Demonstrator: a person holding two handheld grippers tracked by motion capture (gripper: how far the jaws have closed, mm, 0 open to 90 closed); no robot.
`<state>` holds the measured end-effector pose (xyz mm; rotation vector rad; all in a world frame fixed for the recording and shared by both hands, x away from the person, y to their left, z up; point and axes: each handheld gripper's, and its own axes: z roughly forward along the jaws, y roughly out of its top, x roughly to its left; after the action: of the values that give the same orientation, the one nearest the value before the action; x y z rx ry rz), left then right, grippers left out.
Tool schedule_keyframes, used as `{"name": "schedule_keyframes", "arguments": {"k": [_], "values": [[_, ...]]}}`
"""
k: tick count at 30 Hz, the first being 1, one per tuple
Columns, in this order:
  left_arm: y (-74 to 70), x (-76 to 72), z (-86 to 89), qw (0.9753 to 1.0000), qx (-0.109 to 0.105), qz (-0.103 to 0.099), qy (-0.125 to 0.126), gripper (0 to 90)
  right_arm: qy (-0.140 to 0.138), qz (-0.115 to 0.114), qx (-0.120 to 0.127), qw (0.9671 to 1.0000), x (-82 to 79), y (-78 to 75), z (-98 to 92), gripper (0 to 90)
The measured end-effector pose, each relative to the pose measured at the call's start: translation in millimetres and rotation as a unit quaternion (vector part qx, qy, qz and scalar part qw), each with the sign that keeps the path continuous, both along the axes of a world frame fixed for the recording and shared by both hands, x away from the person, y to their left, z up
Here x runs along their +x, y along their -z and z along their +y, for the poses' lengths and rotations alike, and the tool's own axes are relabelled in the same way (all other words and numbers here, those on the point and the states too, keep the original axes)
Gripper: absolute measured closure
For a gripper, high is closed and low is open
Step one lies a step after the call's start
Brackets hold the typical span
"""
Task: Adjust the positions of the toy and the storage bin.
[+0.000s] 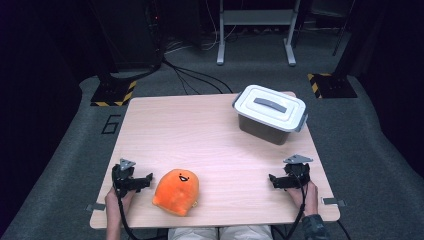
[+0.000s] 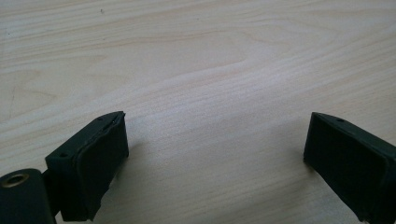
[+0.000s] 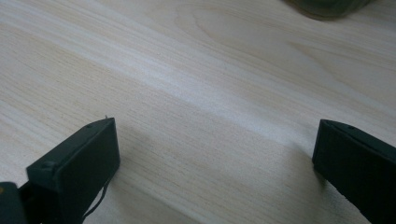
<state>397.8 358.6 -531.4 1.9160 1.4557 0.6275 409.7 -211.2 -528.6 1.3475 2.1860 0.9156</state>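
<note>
An orange plush toy with a small smiling face lies on the light wooden worktop near its near edge, a little left of the middle. The left gripper rests on the worktop just beside the toy's left side, its fingers pointing right toward the plush without clearly touching it; in the left gripper view the two black fingers stand wide apart with nothing but bare wood grain between them. The person's left hand holds that gripper from the near edge, and a dark cable trails down from it off the worktop. The right gripper sits on the near right part of the worktop, well apart from the toy, held by the person's right hand, with the grey three-cornered plate on top and its fingers pointing left. In the right gripper view its fingers are likewise spread wide, empty, low over the wood. At the far right of the worktop stands a storage box with dark translucent walls, closed by a pale grey lid that has a grey handle across its top and clips at the ends; it sits slightly turned relative to the worktop's edge. The box is well apart from both grippers and from the plush toy. Around the worktop lies grey carpet floor.
</note>
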Motion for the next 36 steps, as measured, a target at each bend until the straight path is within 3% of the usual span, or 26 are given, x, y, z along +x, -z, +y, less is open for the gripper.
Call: {"name": "schedule_keyframes", "arguments": {"k": [12, 14, 18, 23, 26, 28, 36], "values": [[0.0, 0.0, 0.0, 1.0, 0.0, 0.0, 0.0, 6.1, -0.008, -0.006, -0.01, 0.9999, -0.4, -1.4, 0.7, 0.0], [0.0, 0.0, 0.1, 1.0, 0.0, 0.0, 0.0, 6.1, -0.013, 0.001, 0.015, 0.9998, -1.4, -3.6, 1.4, 0.0], [0.0, 0.0, 0.1, 1.0, 0.0, 0.0, 0.001, 6.1, -0.019, -0.007, 0.02, 0.9996, -4.9, -10.8, 8.3, 0.1], [-0.1, 0.0, 0.2, 1.0, 0.001, 0.0, 0.001, 6.1, -0.051, -0.012, 0.028, 0.9982, -9.8, -23.4, 27.4, 0.3], [0.0, 0.1, 0.2, 1.0, 0.0, 0.0, 0.001, 6.0, -0.077, -0.012, 0.045, 0.996, -12.3, -30.3, 45.2, 0.4], [0.0, 0.1, 0.3, 1.0, 0.0, 0.0, 0.001, 6.0, -0.082, -0.012, 0.044, 0.9956, -12.8, -31.9, 50.2, 0.4], [0.0, 0.2, 0.3, 1.0, 0.0, 0.0, 0.002, 6.0, -0.14, -0.02, 0.041, 0.9891, -18.0, -49.1, 92.8, 0.4]]}}
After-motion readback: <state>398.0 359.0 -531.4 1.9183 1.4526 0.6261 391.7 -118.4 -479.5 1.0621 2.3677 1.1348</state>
